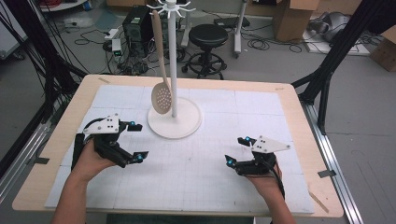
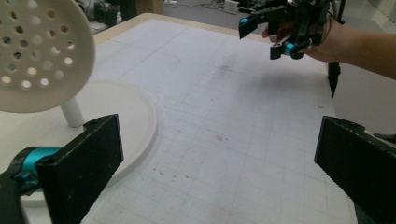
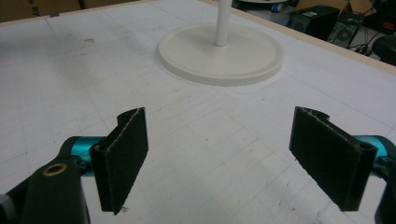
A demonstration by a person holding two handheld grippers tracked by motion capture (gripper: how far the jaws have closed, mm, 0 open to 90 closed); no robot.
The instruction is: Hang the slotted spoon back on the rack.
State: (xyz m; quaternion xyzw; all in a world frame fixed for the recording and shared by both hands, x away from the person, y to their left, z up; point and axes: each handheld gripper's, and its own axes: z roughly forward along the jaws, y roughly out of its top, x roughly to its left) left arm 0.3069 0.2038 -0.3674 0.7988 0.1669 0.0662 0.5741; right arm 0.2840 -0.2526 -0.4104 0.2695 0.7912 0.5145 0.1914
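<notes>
A white hook stand (image 1: 173, 56) rises from a round base (image 1: 175, 123) at the middle back of the mat. A pale slotted spoon (image 1: 162, 98) hangs from one of its top hooks, its perforated head just above the base. My left gripper (image 1: 137, 142) hovers left of the base, open, with nothing between its jaws. The left gripper view has the spoon head (image 2: 39, 56) close at upper left and the base (image 2: 116, 116) below it. My right gripper (image 1: 236, 150) is at the right front of the mat, open and holding nothing, and it faces the base (image 3: 219, 53).
A white gridded mat (image 1: 210, 177) covers the wooden table (image 1: 299, 107). A thin wooden stick (image 1: 320, 201) lies near the table's front right corner. Beyond the far edge are a black stool (image 1: 208, 37), cardboard boxes and cables. Black frame posts stand at both sides.
</notes>
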